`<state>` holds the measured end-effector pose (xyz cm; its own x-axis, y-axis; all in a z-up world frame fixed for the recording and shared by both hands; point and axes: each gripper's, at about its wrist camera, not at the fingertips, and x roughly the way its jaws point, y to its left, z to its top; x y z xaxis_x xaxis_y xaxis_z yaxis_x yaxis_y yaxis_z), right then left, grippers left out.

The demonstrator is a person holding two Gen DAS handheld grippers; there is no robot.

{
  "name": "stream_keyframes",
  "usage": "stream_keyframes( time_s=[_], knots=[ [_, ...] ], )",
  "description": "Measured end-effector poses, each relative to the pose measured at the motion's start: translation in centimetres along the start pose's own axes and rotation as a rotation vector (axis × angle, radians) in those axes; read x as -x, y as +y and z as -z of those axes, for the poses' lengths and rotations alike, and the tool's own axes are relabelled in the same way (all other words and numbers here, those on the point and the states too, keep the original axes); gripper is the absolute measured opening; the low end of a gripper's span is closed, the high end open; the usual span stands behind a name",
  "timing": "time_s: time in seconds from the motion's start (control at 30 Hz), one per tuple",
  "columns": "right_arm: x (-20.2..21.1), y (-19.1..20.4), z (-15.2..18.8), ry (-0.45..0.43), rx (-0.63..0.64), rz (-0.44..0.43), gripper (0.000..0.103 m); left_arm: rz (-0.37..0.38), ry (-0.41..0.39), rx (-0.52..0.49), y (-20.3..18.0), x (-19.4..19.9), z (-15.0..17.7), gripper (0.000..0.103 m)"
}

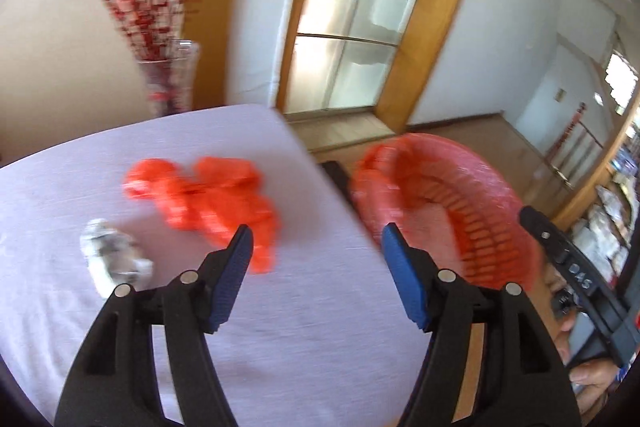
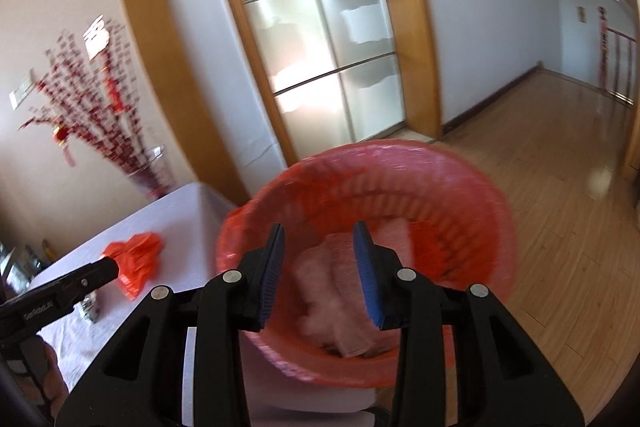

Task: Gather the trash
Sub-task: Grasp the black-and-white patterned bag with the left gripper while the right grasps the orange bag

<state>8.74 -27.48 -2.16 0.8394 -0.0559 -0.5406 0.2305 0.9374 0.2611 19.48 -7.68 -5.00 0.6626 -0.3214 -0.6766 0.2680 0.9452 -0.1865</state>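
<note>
Where table ends, lined bin stands.

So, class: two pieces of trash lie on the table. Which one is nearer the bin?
The orange plastic bag; the crumpled white wrapper lies farther from the red bin.

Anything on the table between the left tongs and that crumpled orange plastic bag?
No. In the left wrist view only bare white tablecloth lies between the open left tongs and the crumpled orange plastic bag.

Left tongs gape empty over the white table; orange bag and crumpled paper lie beyond.
</note>
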Motion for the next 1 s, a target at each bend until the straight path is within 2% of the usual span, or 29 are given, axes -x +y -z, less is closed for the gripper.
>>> stream_keyframes(
  time_s=[0.07, 0.17, 0.23, 0.43, 0.53, 0.6, 0.67, 0.7, 0.73, 0.83, 1.0],
  knots=[
    [-0.5, 1.8, 0.3, 0.02, 0.037, -0.035, 0.041, -0.077, -0.015, 0.022, 2.5, 0.8, 0.0, 0.07],
    [-1.1, 4.6, 1.0, 0.043, 0.084, -0.088, 0.057, -0.225, -0.015, 0.057, 6.6, 1.0, 0.3, 0.073],
    [-1.4, 6.0, 1.4, 0.058, 0.108, -0.117, 0.058, -0.26, 0.017, 0.099, 8.8, 0.6, 0.5, 0.073],
    [-2.5, 9.9, 2.9, 0.113, 0.191, -0.172, 0.058, -0.237, 0.1, 0.215, 12.9, -1.0, 1.3, 0.072],
    [-2.9, 11.1, 3.3, 0.128, 0.22, -0.182, 0.058, -0.247, 0.11, 0.219, 13.7, -1.8, 1.5, 0.065],
    [-3.2, 11.7, 3.4, 0.136, 0.233, -0.187, 0.058, -0.251, 0.11, 0.21, 14.0, -1.9, 1.4, 0.056],
    [-3.5, 12.1, 3.4, 0.143, 0.239, -0.193, 0.058, -0.227, 0.107, 0.215, 14.3, -1.7, 1.3, 0.032],
    [-3.5, 12.4, 3.4, 0.147, 0.241, -0.199, 0.058, -0.213, 0.11, 0.219, 14.5, -1.8, 1.1, 0.023],
    [-3.7, 12.7, 3.4, 0.151, 0.245, -0.206, 0.058, -0.199, 0.111, 0.227, 14.7, -1.7, 1.1, 0.019],
    [-4.3, 13.8, 3.2, 0.159, 0.258, -0.223, 0.058, -0.189, 0.095, 0.243, 15.6, -1.0, 1.6, 0.017],
    [-6.0, 16.2, 2.9, 0.209, 0.266, -0.284, 0.058, -0.218, 0.059, 0.264, 16.8, 1.2, 2.3, 0.016]
  ],
)
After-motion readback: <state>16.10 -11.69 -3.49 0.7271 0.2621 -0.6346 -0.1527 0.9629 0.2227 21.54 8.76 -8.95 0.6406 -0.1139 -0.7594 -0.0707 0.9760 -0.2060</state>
